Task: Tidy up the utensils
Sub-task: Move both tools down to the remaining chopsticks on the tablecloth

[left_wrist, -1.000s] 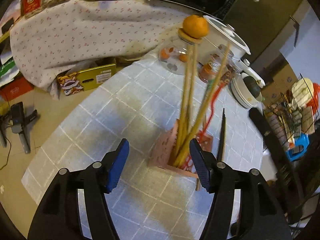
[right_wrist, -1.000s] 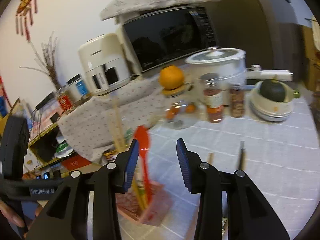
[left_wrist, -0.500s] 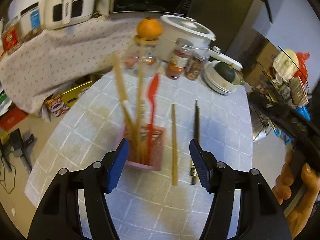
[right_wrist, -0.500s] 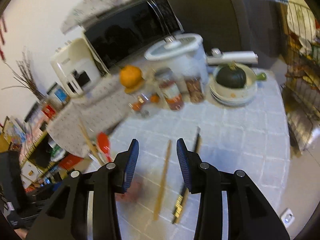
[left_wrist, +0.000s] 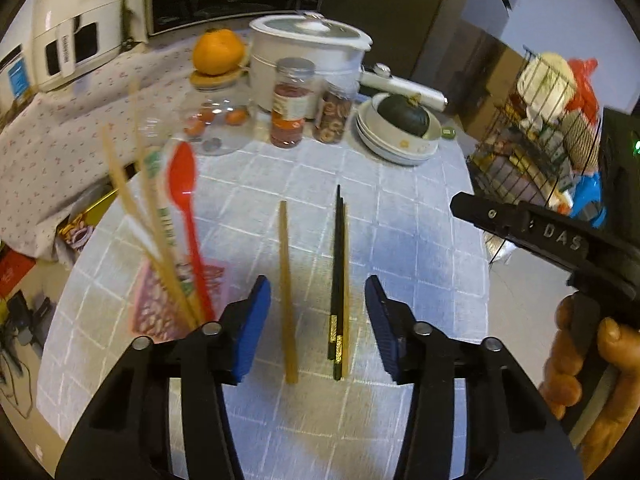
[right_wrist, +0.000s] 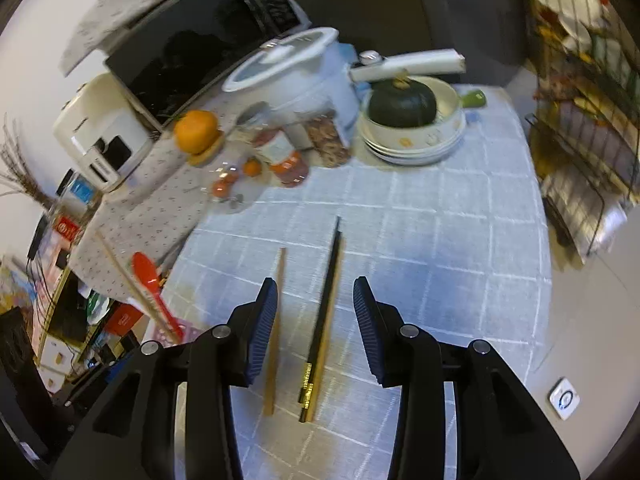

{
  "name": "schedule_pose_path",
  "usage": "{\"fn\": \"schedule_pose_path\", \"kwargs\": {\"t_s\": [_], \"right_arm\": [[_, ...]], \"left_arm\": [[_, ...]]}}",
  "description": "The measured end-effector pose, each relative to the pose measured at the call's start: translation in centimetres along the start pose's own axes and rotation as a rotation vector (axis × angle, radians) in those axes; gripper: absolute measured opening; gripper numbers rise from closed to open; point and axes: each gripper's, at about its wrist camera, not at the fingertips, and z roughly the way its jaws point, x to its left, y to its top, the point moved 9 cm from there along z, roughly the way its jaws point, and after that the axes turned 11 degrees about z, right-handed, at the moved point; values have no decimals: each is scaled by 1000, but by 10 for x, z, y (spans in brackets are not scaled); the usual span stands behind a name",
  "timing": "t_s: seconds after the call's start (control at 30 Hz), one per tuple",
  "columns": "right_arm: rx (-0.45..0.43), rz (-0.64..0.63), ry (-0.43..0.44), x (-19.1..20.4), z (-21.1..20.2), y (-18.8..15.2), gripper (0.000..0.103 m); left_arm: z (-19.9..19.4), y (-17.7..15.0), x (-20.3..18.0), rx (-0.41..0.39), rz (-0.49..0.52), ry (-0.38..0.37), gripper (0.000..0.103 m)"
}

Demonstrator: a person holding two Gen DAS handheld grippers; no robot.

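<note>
Raised letters "DAS" stood on the black arm of the right gripper (left_wrist: 560, 236) at the right edge of the left wrist view. The white appliance (left_wrist: 68, 40) in the upper left carried a vertical printed label, too blurred to read. The red-filled jar (left_wrist: 290, 108) bore an unreadable label.

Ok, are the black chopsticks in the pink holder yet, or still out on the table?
Still out. The black chopsticks lie flat on the tablecloth, right of the pink holder, which has the red spoon upright inside.
</note>
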Motion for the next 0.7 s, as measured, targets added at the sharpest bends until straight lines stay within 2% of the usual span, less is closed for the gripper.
{"fn": "schedule_pose_path", "kwargs": {"t_s": [0.07,0.13,0.27,0.37,0.43,0.5,0.7], "right_arm": [[13,32,-5,-9,4,2,40],[32,67,-3,-18,9,4,40],[64,120,-21,-34,20,5,40],[81,128,-27,-38,26,5,40],[97,128,-42,-42,31,4,40],[115,136,-53,-46,38,3,40],[128,157,-49,-50,44,4,40]], "left_arm": [[14,-1,-7,27,30,15,39],[37,-3,-17,71,69,20,31],[77,-5,-14,125,105,84,31],[117,-8,0,212,124,148,31],[134,-10,11,256,127,180,39],[145,-10,22,271,119,229,40],[173,-13,28,301,108,238,40]]}}
